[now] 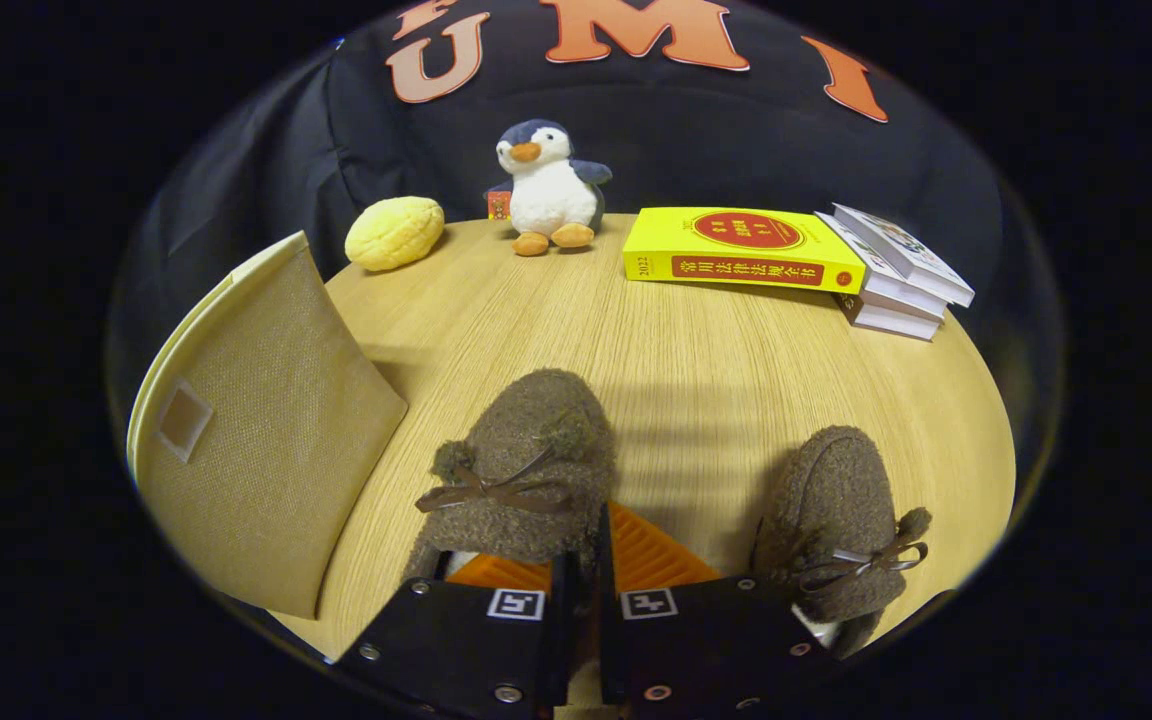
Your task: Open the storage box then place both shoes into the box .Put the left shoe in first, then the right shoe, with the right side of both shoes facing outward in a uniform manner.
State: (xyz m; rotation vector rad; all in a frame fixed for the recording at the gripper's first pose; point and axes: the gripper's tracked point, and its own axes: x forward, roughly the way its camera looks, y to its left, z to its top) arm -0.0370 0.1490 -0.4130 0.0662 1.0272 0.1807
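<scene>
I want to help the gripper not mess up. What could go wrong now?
The gripper sits shut against the nearer brown shoe, though the storage box looks closed, so the order may slip. The grip looks shallow, so the shoe might drop. The other shoe lies close and could get bumped.

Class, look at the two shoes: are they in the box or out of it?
Out. Both shoes sit on the table, beside the box. The gripper is shut, touching the left one.
</scene>
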